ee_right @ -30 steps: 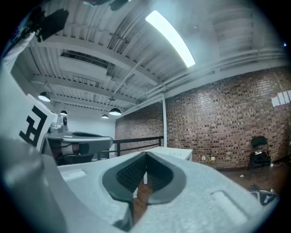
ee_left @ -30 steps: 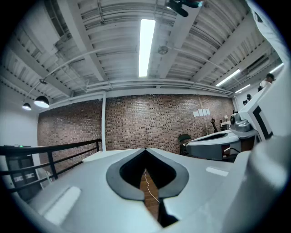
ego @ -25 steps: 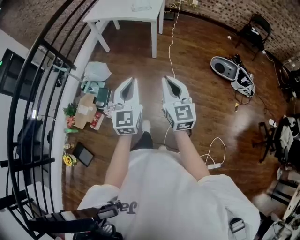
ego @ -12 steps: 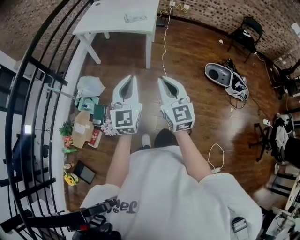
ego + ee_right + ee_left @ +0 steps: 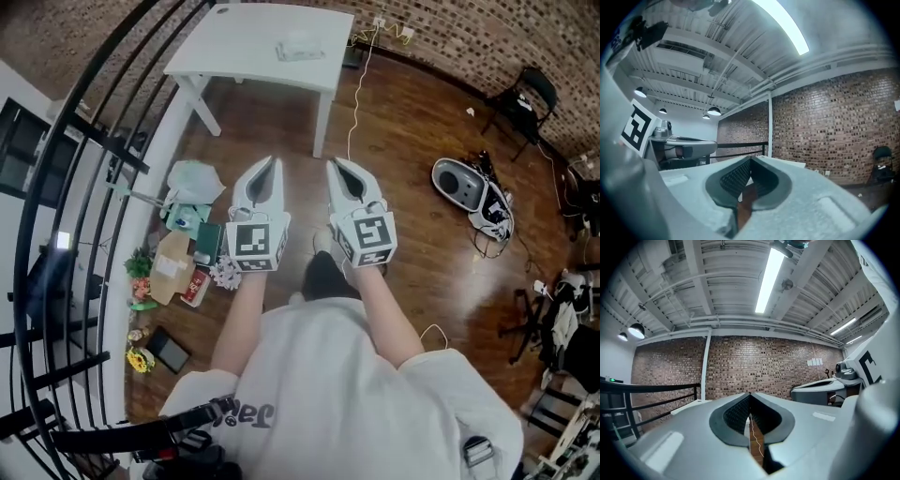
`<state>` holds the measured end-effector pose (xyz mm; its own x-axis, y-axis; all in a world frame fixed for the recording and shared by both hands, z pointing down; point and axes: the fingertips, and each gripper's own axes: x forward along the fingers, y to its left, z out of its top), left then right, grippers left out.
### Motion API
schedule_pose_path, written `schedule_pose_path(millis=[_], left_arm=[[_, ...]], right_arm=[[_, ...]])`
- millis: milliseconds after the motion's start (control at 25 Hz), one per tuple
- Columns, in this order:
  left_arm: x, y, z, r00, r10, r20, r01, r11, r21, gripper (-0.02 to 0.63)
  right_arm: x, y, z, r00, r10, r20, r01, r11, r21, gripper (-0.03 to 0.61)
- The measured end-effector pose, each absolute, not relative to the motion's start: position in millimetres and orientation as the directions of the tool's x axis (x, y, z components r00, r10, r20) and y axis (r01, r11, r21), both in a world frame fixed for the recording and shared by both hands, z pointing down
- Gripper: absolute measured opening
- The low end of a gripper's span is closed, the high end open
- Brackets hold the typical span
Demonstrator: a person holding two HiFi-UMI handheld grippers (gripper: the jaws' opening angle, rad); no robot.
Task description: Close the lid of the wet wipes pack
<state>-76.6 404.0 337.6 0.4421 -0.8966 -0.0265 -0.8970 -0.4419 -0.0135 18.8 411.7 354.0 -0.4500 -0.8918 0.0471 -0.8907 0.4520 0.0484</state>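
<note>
Far across the floor, on the white surface, lies the wipes pack, near the surface's far right part. It lies flat with its long axis running left to right, a little tilted. It is too small in the head view to tell how its lid stands or which way the lid faces.

Both hand-held grippers are held side by side over the floor, well apart from the pack and near the person's body, pointing toward the surface. The left hand-held gripper has its jaws closed: in the left gripper view the ribbed pads meet at the tips, with only a thin slit lower down through which the floor shows. Nothing is between them. The right hand-held gripper is closed too, its tips together in the right gripper view and its jaws empty. Neither touches anything.

A white cable runs over the floor from the far wall, past the surface's right leg. At the left, beside the black railing, lie a bag and a box among small clutter. A grey device lies on the floor at the right.
</note>
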Motion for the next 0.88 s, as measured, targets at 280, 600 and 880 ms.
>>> schedule_pose_path(millis=[280,600,880], left_arm=[[-50,280,327,0.415,-0.910,-0.006,-0.910,-0.415,-0.007,0.015],[0,187,337,0.432,-0.901,0.029,-0.901,-0.433,-0.027,0.015],[16,122,347,0.421,-0.905,0.068,-0.906,-0.423,-0.023,0.015]], right_arm=[[35,284,333,-0.510,-0.860,0.015,-0.860,0.510,0.026,-0.014],[76,192,334,-0.532,-0.847,0.004,-0.847,0.531,0.023,-0.014],[91,130,371,-0.525,-0.846,0.089,-0.849,0.528,0.015,-0.014]])
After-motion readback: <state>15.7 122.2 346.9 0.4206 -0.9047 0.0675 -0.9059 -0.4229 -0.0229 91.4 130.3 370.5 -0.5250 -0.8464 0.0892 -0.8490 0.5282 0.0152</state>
